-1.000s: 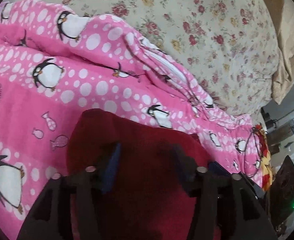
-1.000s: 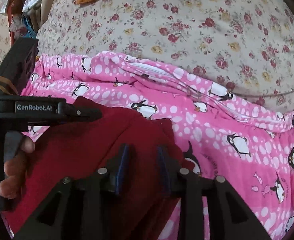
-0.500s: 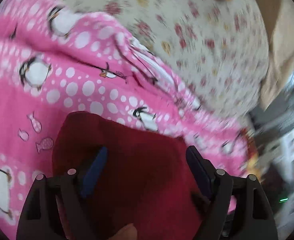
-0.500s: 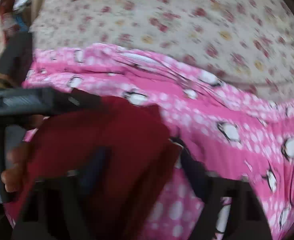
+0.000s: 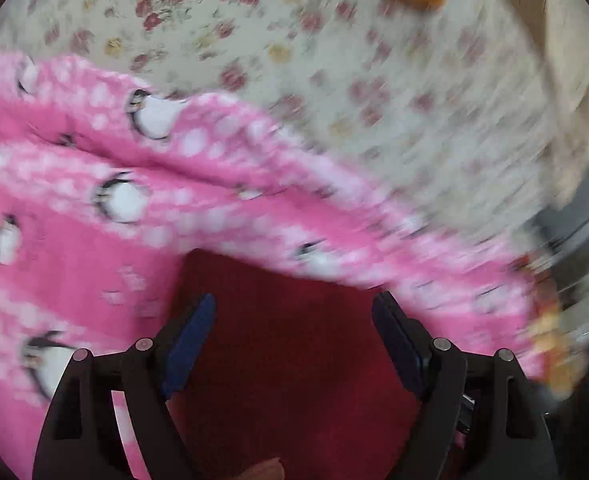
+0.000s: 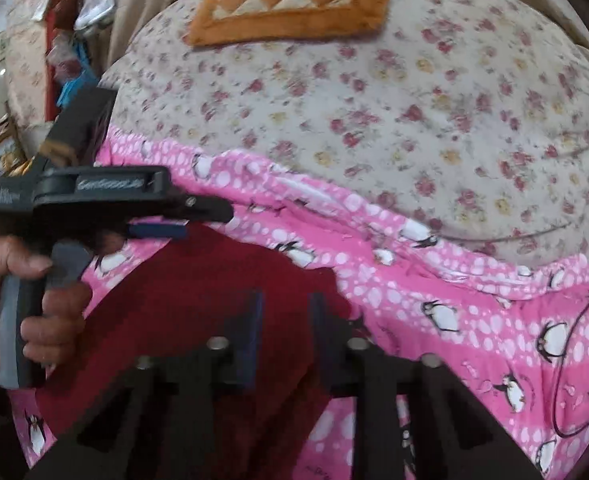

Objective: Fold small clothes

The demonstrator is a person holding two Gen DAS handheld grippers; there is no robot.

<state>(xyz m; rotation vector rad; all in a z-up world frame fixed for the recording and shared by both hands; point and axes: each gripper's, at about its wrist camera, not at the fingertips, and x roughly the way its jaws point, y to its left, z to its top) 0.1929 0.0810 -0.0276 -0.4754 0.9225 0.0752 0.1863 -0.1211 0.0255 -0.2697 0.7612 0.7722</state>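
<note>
we are working on a bed [image 6: 414,92] with a floral cover, which fills the far side of both views beyond the tongs. across it, nearer to us, lies a pink penguin blanket [image 6: 474,320], rumpled along its far edge. on that blanket, right under both pairs of tongs, sits the dark red garment [image 6: 198,292], the small piece we are folding. from the right view it looks like a compact slab with a fairly straight far edge, so we judge at least one fold is in, though the blur keeps us from counting layers. the left tongs [image 5: 294,320] are spread wide over the red cloth, gripping nothing. the right tongs [image 6: 284,320] stand only narrowly apart above the cloth's right edge, and we cannot tell whether cloth is pinched. squaring or one more fold may remain.
</note>
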